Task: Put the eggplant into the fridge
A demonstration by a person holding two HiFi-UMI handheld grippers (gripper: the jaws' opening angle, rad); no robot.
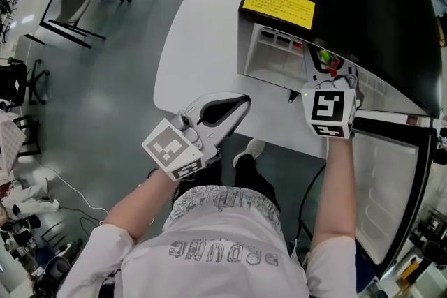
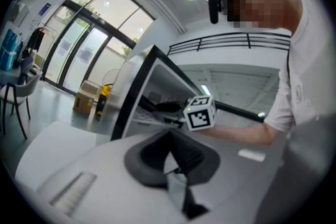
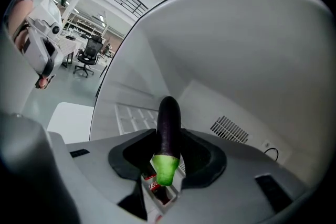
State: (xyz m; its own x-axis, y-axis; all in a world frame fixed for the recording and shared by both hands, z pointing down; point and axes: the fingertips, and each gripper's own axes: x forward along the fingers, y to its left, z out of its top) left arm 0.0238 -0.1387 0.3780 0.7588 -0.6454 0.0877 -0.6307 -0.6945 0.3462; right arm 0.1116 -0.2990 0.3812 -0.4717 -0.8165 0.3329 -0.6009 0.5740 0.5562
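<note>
A dark purple eggplant (image 3: 169, 122) with a green cap stands between the jaws of my right gripper (image 3: 167, 147), which is shut on it. It points into the white inside of the fridge (image 3: 252, 60). In the head view the right gripper (image 1: 325, 72) reaches into the open black fridge (image 1: 349, 3), and only the eggplant's green cap (image 1: 323, 56) shows. My left gripper (image 1: 234, 107) hovers level over the white table (image 1: 202, 31), left of the fridge, with nothing in it. Its dark jaws look shut in the left gripper view (image 2: 176, 162).
The fridge door (image 1: 387, 185) hangs open at the right. A yellow label (image 1: 278, 5) lies on the fridge top. A white compartment (image 1: 276, 56) shows inside the fridge's left part. Chairs (image 1: 77, 0) stand on the grey floor at the far left.
</note>
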